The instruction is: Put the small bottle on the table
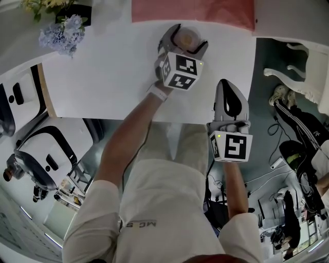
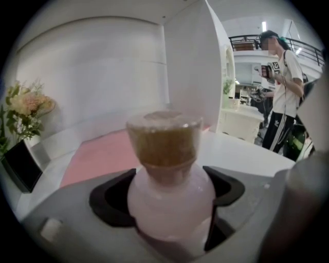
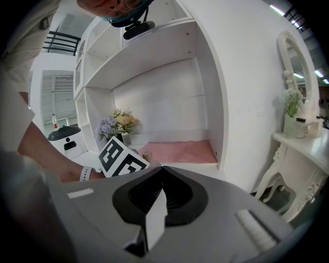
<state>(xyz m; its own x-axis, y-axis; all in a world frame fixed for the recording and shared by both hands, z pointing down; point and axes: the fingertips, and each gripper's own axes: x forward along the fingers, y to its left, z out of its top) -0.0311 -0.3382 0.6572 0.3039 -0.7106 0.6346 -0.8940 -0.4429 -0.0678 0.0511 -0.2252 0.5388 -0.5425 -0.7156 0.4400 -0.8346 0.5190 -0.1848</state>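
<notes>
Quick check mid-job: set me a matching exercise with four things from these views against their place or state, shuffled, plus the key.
Things:
1. small bottle
2. right gripper
3. flowers
4. pink mat

Places or states:
A. at the far left of the white table
B. jaws together, nothing between them
C. held between the jaws of the left gripper
D. at the table's far edge, beyond the left gripper

Pairs: 1-C, 2-B, 3-A, 4-D
</notes>
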